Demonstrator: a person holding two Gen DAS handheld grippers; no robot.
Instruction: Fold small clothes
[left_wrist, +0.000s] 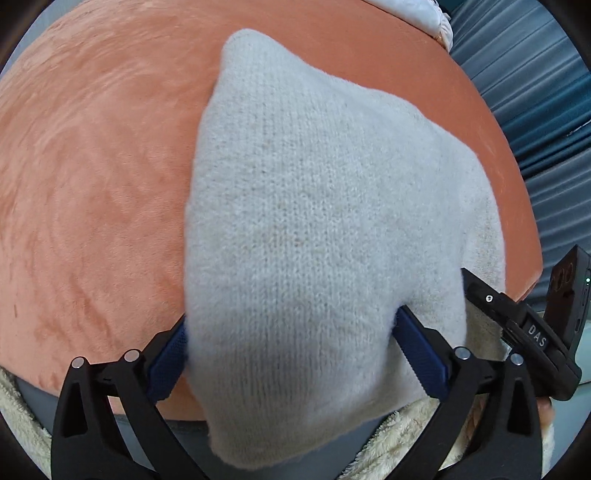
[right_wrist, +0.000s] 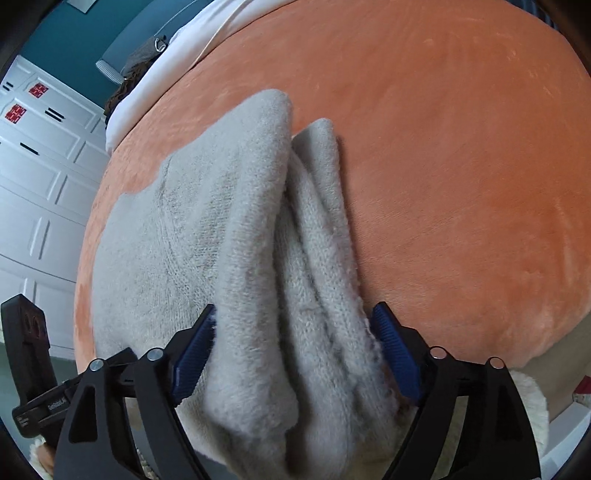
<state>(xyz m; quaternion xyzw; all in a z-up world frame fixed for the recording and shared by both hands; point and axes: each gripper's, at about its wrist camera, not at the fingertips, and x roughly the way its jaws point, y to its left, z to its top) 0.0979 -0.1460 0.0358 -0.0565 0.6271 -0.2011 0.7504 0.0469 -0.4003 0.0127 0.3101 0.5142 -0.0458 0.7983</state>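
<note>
While both tools stand with their jaws spread wide, the pale grey knit garment (left_wrist: 325, 236) bulges up between the blue pads of each. The left gripper (left_wrist: 291, 347) straddles a smooth rounded hump of it; the right gripper (right_wrist: 291, 354) straddles a bunch of stacked folds at the garment's edge. Neither pair of pads looks to be pressing the wool, though close in, where the knit swells against the blue, I can't be sure there is no contact.

The garment lies on the orange plush bedcover (left_wrist: 92, 184), partly folded, its far end tapering away from the left tool and its layered side facing the right one.

The risk, as I see it, is in the loose layers: with nothing clamped, the stacked folds by the right tool could slump open, and fuzzy wool may snag on a ribbed pad and drag as a tool lifts away. Soft bedding underneath would let the pile shift too.
</note>
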